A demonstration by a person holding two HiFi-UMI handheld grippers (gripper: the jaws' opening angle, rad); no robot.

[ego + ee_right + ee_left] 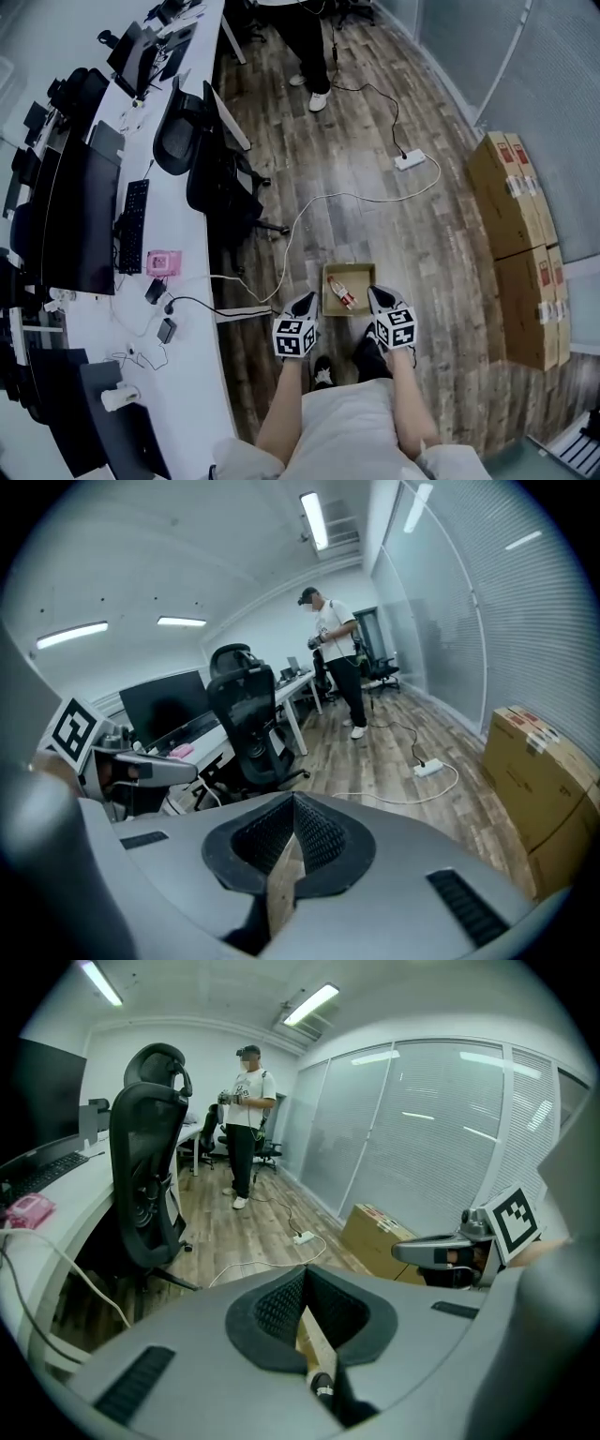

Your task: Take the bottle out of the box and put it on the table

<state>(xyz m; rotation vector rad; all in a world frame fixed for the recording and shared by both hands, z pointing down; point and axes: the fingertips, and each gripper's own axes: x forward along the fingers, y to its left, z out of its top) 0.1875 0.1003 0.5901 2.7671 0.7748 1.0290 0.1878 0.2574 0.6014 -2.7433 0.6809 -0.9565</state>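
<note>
A small open cardboard box (359, 273) hangs above the wood floor in front of me, held between my two grippers. Inside it lies a small bottle (342, 294) with a red label. My left gripper (305, 302) is shut on the box's left wall, and my right gripper (378, 298) is shut on its right wall. In the left gripper view the left gripper (303, 1286) pinches a tan cardboard edge (316, 1340). In the right gripper view the right gripper (292, 819) clamps a cardboard edge (279, 885) the same way. The long white table (195, 375) runs along my left.
Black office chairs (214, 173) stand by the table, which carries monitors (89, 220), a keyboard (134, 225), a pink object (163, 262) and cables. A power strip (410, 160) lies on the floor. Large cartons (511, 202) stand at right. A person (309, 47) stands farther off.
</note>
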